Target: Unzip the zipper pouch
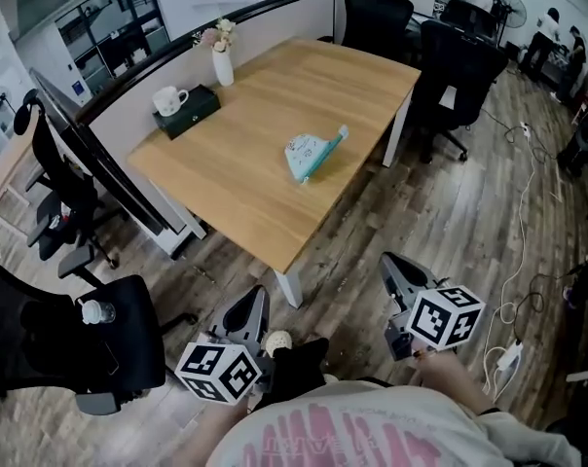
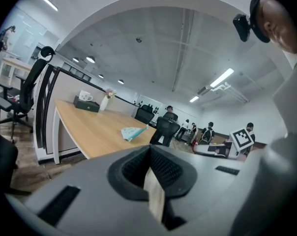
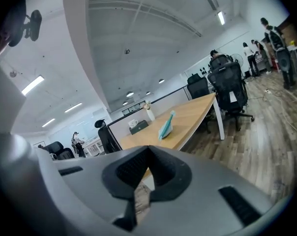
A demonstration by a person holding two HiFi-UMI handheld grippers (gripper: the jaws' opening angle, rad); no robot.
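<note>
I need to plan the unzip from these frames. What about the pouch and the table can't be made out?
- Zipper pull's place on the pouch, and whether it is zipped: too small in the head view, smaller still in both gripper views.
- Pouch's underside: hidden against the table.
- Dark box: top partly covered by the mug, head view.

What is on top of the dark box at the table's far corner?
A white mug stands on the dark box. The mug covers part of the box's top. Whatever is inside the mug or the box cannot be seen from here.
</note>
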